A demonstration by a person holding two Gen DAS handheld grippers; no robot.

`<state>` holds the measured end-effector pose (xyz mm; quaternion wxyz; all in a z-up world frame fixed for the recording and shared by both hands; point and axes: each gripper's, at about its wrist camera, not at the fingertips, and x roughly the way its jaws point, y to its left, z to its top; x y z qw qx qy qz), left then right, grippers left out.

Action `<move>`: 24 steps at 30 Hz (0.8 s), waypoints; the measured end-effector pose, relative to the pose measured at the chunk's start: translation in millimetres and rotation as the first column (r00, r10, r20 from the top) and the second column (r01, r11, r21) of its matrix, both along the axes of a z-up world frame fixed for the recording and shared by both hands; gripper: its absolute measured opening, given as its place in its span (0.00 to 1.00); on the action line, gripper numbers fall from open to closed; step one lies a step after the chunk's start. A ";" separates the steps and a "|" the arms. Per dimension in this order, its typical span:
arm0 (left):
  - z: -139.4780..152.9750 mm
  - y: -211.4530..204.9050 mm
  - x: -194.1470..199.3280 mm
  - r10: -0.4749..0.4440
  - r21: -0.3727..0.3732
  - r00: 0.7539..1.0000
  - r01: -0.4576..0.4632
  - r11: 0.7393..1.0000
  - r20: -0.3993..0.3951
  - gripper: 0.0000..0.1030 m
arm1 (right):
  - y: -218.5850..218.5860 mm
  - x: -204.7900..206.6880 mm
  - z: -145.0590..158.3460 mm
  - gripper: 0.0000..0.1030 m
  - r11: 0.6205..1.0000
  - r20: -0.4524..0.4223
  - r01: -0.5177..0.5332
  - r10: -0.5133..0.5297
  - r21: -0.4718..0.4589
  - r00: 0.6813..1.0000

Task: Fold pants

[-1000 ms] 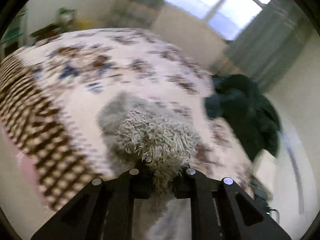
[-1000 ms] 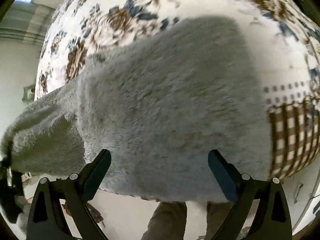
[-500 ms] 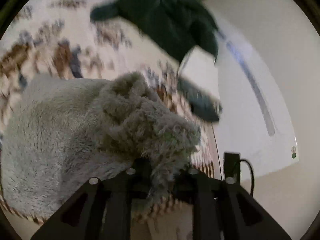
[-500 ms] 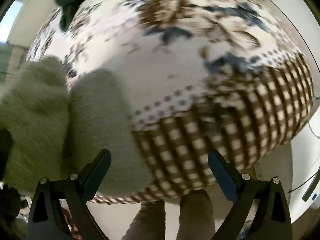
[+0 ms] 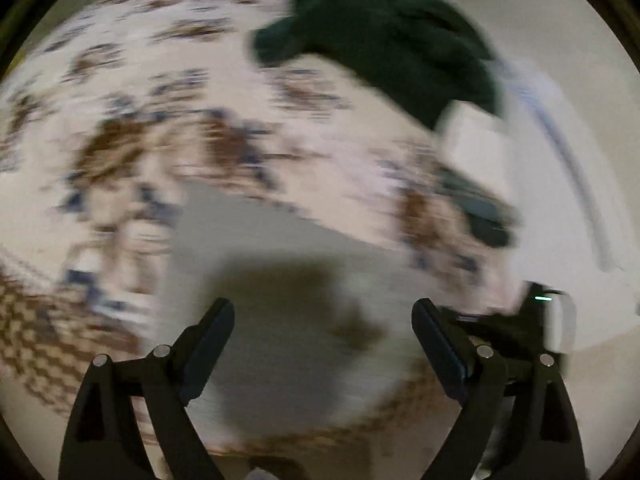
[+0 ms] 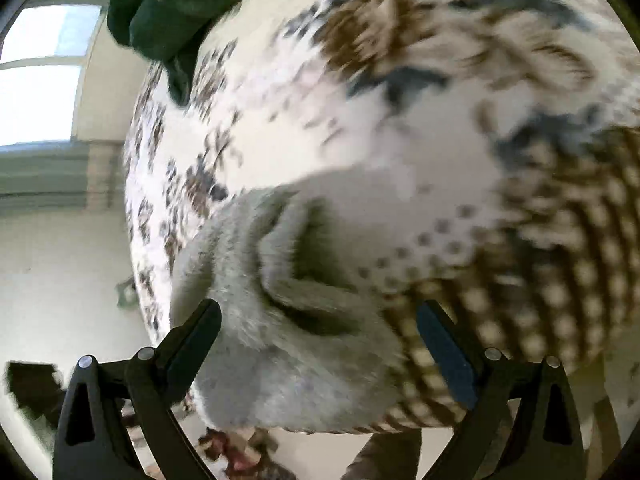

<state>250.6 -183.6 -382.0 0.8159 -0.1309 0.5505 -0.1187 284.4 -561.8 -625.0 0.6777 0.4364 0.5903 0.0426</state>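
1. Left wrist view is pretty smeared, but the left gripper (image 5: pixel 323 334) has its jaws spread wide. They've just been opening, and nothing is pinched between them.
2. Under it sits the grey fuzzy pants (image 5: pixel 280 280), lying on the bed (image 5: pixel 120 80) near its checkered edge, clear of both fingers.
3. Up top right there's a dark green garment (image 5: pixel 384 40) heaped on the floral bedspread, well apart from the pants.
4. Right wrist view: window (image 6: pixel 40 80) at far left, the green heap at the top.
5. The right gripper (image 6: pixel 319 330) is also wide apart, and the folded pants fill the gap without being squeezed.
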 end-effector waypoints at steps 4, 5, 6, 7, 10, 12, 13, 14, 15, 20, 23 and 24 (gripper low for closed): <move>-41.2 39.0 28.0 0.065 0.096 0.997 -0.060 0.994 -0.049 0.88 | 33.0 25.5 -17.6 0.64 0.988 -0.035 -0.102 0.107 0.117 0.994; -53.1 44.4 35.0 0.061 0.089 0.995 -0.054 0.995 -0.073 0.88 | 37.4 25.7 -16.1 0.34 0.985 -0.008 -0.103 0.105 0.140 0.994; -61.8 46.4 37.6 0.062 0.091 0.994 -0.054 0.994 -0.089 0.88 | 39.1 25.7 -12.8 0.25 0.987 -0.012 -0.102 0.104 0.125 0.994; -68.6 48.0 40.6 0.060 0.086 0.993 -0.052 0.995 -0.104 0.88 | 34.4 23.7 -10.6 0.25 0.993 -0.018 -0.078 0.080 0.093 0.997; -88.7 52.6 49.1 0.076 0.064 0.984 -0.066 0.996 -0.162 0.88 | 5.3 20.1 -18.9 0.28 0.994 -0.119 -0.021 0.009 -0.108 0.993; -96.6 55.6 48.0 0.096 0.036 0.978 -0.091 0.995 -0.188 0.88 | -11.5 13.8 -25.5 0.40 0.991 -0.172 0.025 -0.047 -0.130 0.984; -95.3 56.3 44.5 0.102 0.022 0.976 -0.100 0.995 -0.191 0.88 | -14.5 12.4 -24.3 0.56 0.993 -0.176 0.030 -0.049 -0.111 0.983; -95.6 56.6 42.1 0.103 0.017 0.976 -0.102 0.995 -0.191 0.88 | -16.4 7.8 -19.2 0.65 0.996 -0.166 0.040 -0.053 -0.078 0.985; -95.6 56.7 41.1 0.104 0.019 0.976 -0.103 0.995 -0.189 0.88 | -18.6 0.4 -9.0 0.75 0.997 -0.126 0.065 -0.071 -0.049 0.989; -101.8 54.8 37.0 0.106 0.008 0.974 -0.106 0.994 -0.201 0.88 | -6.2 -34.7 -17.0 0.85 0.981 -0.153 0.123 -0.101 0.147 0.983; -107.3 53.8 33.9 0.108 0.009 0.971 -0.108 0.994 -0.213 0.88 | 15.9 -49.5 -60.7 0.78 0.948 -0.270 0.168 -0.093 0.271 0.958; -108.9 53.6 32.7 0.106 0.013 0.971 -0.105 0.994 -0.216 0.88 | 20.8 -54.2 -65.0 0.37 0.935 -0.272 0.190 -0.107 0.299 0.956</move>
